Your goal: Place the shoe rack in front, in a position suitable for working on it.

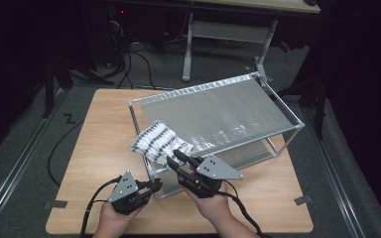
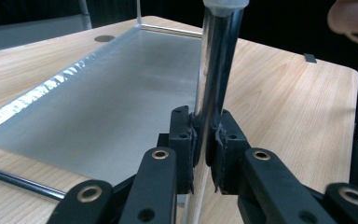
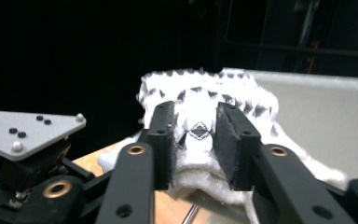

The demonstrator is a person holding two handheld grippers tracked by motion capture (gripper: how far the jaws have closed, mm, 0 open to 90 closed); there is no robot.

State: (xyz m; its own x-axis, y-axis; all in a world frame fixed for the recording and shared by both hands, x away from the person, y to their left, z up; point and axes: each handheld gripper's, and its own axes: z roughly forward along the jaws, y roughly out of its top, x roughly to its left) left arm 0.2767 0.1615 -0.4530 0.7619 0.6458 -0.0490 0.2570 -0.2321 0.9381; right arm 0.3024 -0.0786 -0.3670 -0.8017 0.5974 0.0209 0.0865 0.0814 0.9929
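Note:
A metal wire rack (image 1: 218, 111) stands on the wooden table (image 1: 99, 148). A white cloth with black markings (image 1: 158, 141) is draped over its near left corner. My left gripper (image 1: 156, 186) is low at the rack's front, shut on the shiny upright post (image 2: 212, 79); in the left gripper view its pads (image 2: 204, 140) clamp that post. My right gripper (image 1: 174, 157) reaches up to the cloth. In the right gripper view a fold of the cloth (image 3: 200, 93) sits between its jaws (image 3: 196, 135), which stand apart around it without squeezing it.
The rack's lower shelf (image 2: 112, 93) stretches away from the post. The upper shelf slopes back toward the table's far right. Cables trail from both grippers over the table's front edge. Dark floor and another table's legs (image 1: 188, 44) lie beyond.

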